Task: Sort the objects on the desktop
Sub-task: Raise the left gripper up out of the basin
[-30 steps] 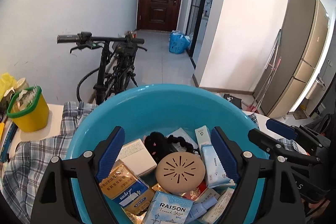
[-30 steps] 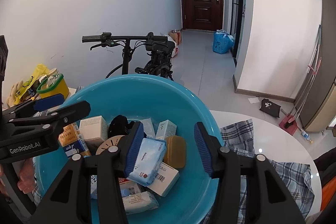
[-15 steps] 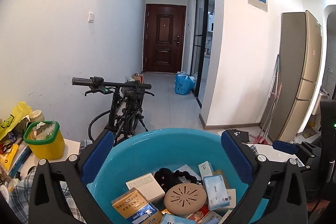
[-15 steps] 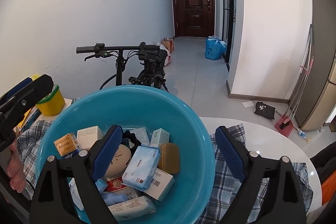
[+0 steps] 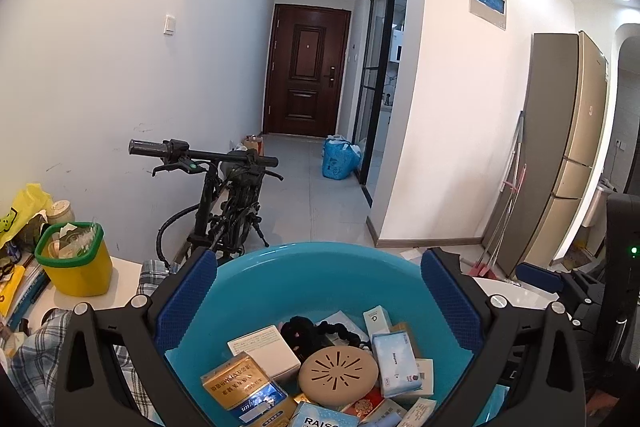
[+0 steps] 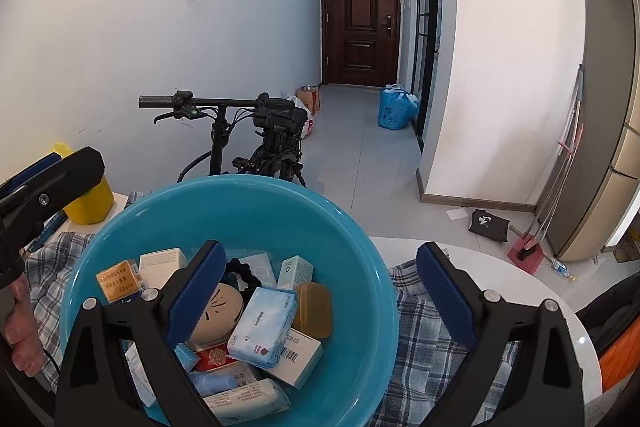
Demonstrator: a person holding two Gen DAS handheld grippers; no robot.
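A teal basin (image 5: pixel 320 263) (image 6: pixel 248 191) sits on the checked cloth and holds several small items. Among them are a pale blue tissue pack (image 6: pixel 264 323) (image 5: pixel 394 359), a round tan disc (image 5: pixel 338 373), a gold box (image 5: pixel 236 385), a white box (image 5: pixel 264 347), a black hair tie (image 5: pixel 308 333) and a brown soap bar (image 6: pixel 316 309). My left gripper (image 5: pixel 318 291) hovers over the basin's near side, open wide and empty. My right gripper (image 6: pixel 320 287) straddles the basin's right rim, its jaws opening. Nothing is between its pads; the tissue pack lies below them.
A yellow bin with a green rim (image 5: pixel 76 263) stands at the table's left, beside books and clutter. The checked cloth (image 6: pixel 432 347) covers the white round table (image 6: pixel 520 275). A bicycle (image 5: pixel 224 195) leans behind the table. A person's hand (image 6: pixel 20 327) holds the left gripper.
The right gripper's jaws have spread and let go of the tissue pack, which now lies in the basin. The left gripper has opened wider, risen and tilted up.
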